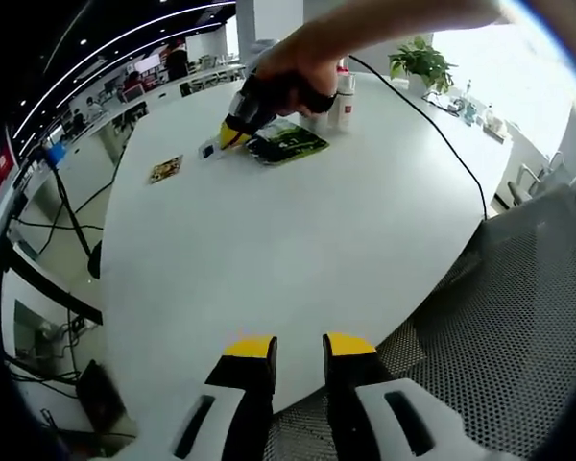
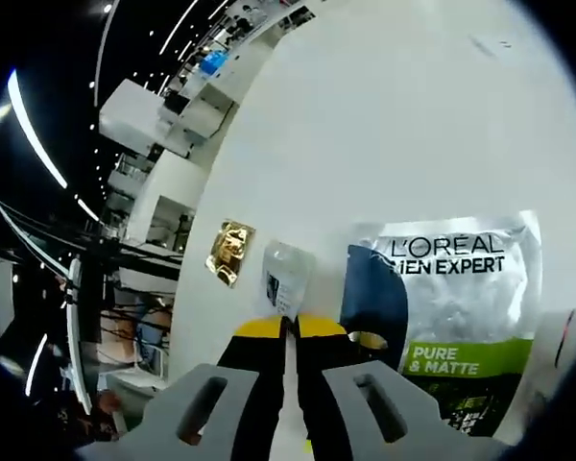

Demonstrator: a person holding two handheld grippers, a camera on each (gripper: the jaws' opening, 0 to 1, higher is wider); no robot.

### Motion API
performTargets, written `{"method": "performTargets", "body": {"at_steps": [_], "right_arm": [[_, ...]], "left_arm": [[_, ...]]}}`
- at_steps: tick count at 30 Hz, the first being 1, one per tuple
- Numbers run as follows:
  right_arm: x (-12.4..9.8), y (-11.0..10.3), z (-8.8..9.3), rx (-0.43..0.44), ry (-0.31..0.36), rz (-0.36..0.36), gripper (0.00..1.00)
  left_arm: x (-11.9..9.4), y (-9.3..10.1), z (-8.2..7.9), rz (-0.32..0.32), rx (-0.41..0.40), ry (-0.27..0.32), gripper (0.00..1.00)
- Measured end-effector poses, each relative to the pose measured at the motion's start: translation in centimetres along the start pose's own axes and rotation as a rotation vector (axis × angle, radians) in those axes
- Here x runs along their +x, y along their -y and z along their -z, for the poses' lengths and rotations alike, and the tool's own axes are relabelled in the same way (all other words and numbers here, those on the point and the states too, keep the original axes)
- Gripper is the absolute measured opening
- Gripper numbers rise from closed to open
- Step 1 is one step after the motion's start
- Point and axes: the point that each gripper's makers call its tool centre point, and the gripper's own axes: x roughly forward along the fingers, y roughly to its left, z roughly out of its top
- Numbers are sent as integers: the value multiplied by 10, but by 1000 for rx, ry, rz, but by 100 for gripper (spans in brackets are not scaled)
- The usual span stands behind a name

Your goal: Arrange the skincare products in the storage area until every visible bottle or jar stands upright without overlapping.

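My right gripper [image 2: 289,328] is clamped on a small clear sachet [image 2: 286,274], flat on the white table [image 1: 298,240], just beside the L'Oréal pouch [image 2: 451,307]. Left gripper [image 1: 298,348] hangs idle at the table's near edge, jaws apart, nothing between them. White bottles [image 1: 342,96] stand upright just past the pouch. A gold packet [image 1: 165,170] lies flat, apart from the rest. Arranging looks far from done. Open-plan office, potted plant [image 1: 420,62], a black cable [image 1: 442,134] across the table.
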Motion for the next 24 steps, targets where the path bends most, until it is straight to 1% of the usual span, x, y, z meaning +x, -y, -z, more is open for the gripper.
{"method": "performTargets", "body": {"at_steps": [5, 7, 10, 12, 16, 18, 20, 21, 22, 23, 24], "right_arm": [[2, 4, -7, -7, 19, 34, 6], [1, 5, -9, -53, 23, 48, 7], [1, 6, -12, -71, 32, 67, 8], [-2, 9, -14, -120, 42, 106, 9], [-5, 6, -14, -182, 43, 122, 12], [-8, 7, -22, -232, 75, 154, 13], [-12, -1, -27, -285, 104, 152, 13], [-13, -5, -33, -332, 132, 154, 13], [-12, -16, -38, -361, 163, 117, 13], [-11, -24, -38, -377, 166, 99, 14], [-7, -36, -37, -432, 163, 66, 17]], "left_arm": [[1, 0, 2, 5, -2, -4, 20], [1, -1, 2, 5, 0, -4, 20], [1, -2, 2, 6, 0, -1, 20], [2, -2, 2, 6, 0, -2, 20], [2, -3, 2, 8, 5, -3, 20], [2, -2, 2, 9, 6, -4, 20], [1, -2, 3, 9, 9, -3, 20], [1, -2, 3, 9, 9, -6, 20], [1, -2, 2, 9, 9, -3, 19], [1, -2, 2, 10, 10, -2, 19], [1, -2, 3, 10, 10, -3, 19]]}}
